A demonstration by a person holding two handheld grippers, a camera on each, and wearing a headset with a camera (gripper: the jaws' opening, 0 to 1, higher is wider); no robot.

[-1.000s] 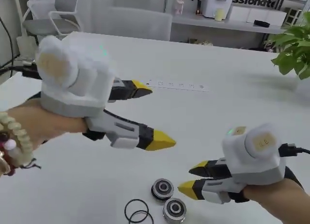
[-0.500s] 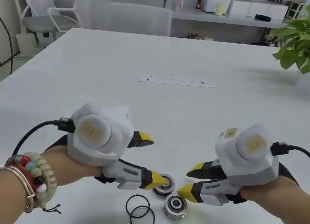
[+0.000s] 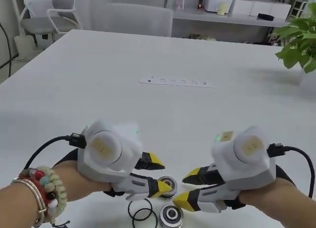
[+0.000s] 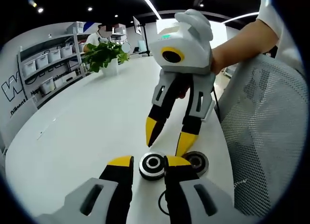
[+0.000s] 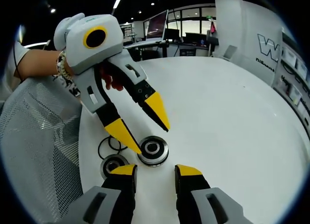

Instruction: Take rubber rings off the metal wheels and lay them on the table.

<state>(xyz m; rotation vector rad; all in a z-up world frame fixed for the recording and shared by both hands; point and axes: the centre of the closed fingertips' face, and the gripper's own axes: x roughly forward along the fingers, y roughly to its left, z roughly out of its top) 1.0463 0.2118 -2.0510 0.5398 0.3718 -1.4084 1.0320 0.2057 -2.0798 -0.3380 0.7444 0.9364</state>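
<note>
Find the two metal wheels lying flat on the white table (image 3: 98, 80) at the lower centre of the head view: the upper wheel (image 3: 169, 185) and, just below it, the lower wheel (image 3: 171, 215), with two loose rubber rings (image 3: 140, 209) overlapping just left of them. See the left gripper (image 3: 159, 175) parted to a middling gap, straddling the upper wheel, tips close against its rim but not clearly pinching it, so carrying nothing. See the right gripper (image 3: 184, 189) parted about as far and empty, tips hovering just right of both wheels. Cannot tell whether a ring sits in either wheel's groove. Expect the wheels to be dense, rigid and smooth, likely to skate on the slick tabletop unless pinned. Expect any ring to be light, thin, stretchy and grippy, apt to snap back into the groove. Probably best to clamp a wheel across its rim with one gripper, hook a jaw tip of the other under the ring's edge, then peel outward.
</note>
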